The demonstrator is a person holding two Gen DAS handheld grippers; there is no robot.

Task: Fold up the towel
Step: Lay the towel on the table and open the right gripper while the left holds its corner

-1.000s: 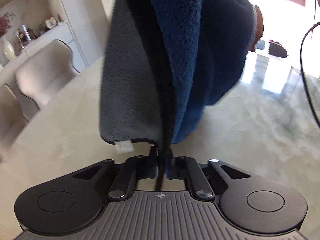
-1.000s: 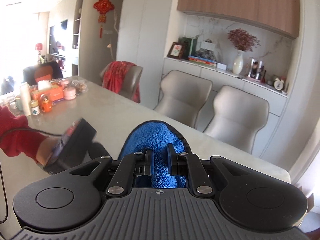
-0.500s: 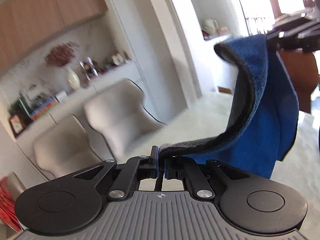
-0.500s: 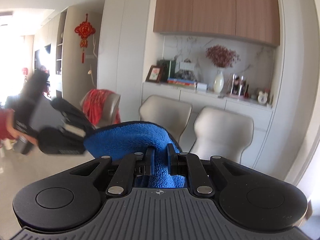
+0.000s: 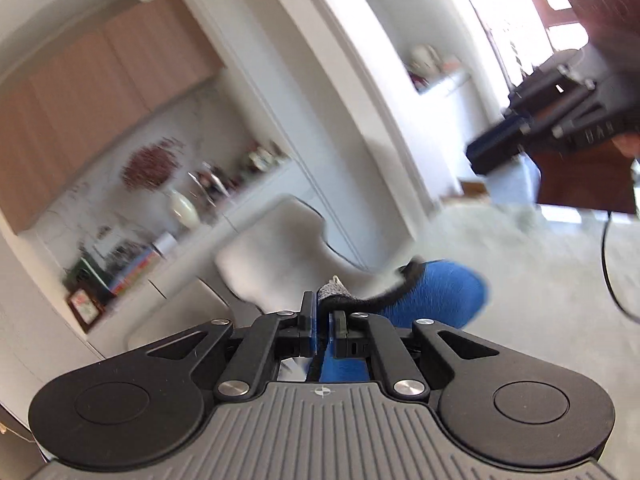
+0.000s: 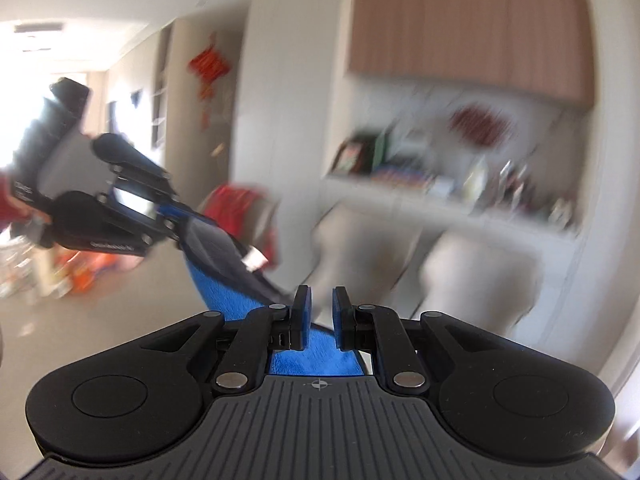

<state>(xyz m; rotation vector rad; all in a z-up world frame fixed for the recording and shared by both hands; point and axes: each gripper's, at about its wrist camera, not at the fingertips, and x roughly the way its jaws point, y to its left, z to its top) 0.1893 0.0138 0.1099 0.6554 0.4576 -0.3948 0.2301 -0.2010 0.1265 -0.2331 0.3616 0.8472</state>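
While the left gripper (image 5: 323, 314) and right gripper (image 6: 320, 312) each pinch an edge of the blue towel (image 6: 224, 276), it hangs slack between them above the table (image 5: 520, 280), soft, light, floppy, best gripped at corners.

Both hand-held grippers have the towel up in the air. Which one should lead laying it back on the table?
Probably left. The left hand-held gripper pinches the towel's thin edge tightly; the right hand-held gripper holds a thicker bunch.
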